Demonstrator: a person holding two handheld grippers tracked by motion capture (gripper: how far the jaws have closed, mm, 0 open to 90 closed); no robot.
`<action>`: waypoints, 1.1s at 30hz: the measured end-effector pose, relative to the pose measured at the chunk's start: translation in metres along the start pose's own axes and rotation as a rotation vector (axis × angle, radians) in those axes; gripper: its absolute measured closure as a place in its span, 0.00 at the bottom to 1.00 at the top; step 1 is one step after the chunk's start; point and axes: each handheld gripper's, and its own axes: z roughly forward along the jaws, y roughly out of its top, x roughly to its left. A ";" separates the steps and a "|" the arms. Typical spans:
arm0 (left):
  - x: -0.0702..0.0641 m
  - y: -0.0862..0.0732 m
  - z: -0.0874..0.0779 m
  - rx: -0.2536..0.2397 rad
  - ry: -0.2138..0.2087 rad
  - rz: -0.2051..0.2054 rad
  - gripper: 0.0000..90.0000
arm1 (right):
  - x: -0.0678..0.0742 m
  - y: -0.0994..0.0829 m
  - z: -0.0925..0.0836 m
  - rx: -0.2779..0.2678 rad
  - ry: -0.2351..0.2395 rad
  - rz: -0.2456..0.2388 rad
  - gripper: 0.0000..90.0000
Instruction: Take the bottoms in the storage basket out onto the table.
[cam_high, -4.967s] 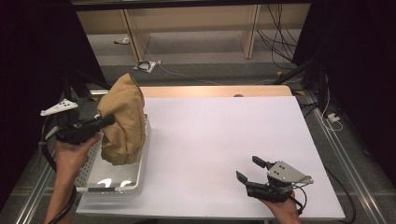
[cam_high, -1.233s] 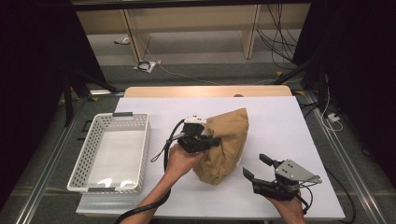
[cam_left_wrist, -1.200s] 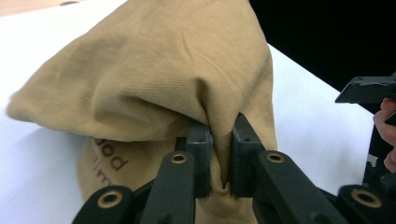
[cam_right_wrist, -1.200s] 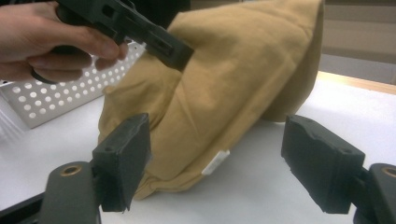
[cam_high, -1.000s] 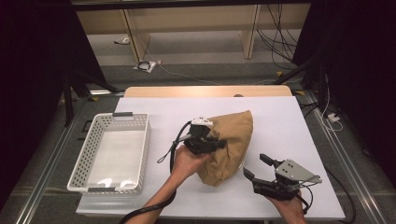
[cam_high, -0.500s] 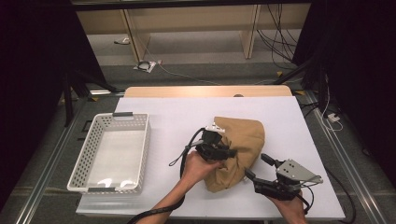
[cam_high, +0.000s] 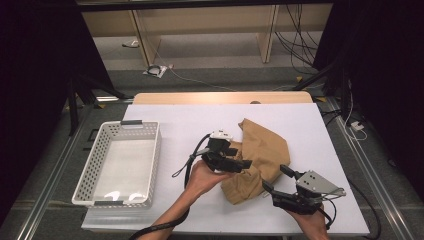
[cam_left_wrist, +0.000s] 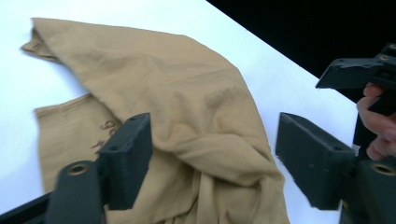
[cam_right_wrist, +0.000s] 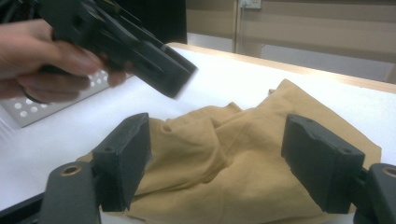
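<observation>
One tan cloth (cam_high: 260, 157), crumpled, we list as lying on the white table (cam_high: 175, 120), well to the right of the white basket (cam_high: 117, 165). Left gripper (cam_high: 240, 164) we note at the cloth's left edge; its jaws have just been opening and stand wide, cloth beneath them, none pinched. Right gripper (cam_high: 274, 180) we record just beside the cloth's near right corner, jaws wide, nothing between the pads. The basket stands at the table's left edge, apart from the cloth.
</observation>
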 end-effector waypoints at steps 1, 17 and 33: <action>0.000 0.000 0.000 0.000 0.000 0.000 0.29 | 0.000 0.000 0.000 0.000 0.000 0.000 0.28; 0.010 -0.009 -0.063 -0.125 0.002 -0.014 0.21 | 0.000 0.000 0.001 0.002 0.001 0.001 0.28; 0.030 -0.024 -0.104 -0.249 0.043 0.000 0.20 | 0.001 0.000 0.002 -0.002 0.006 0.005 0.28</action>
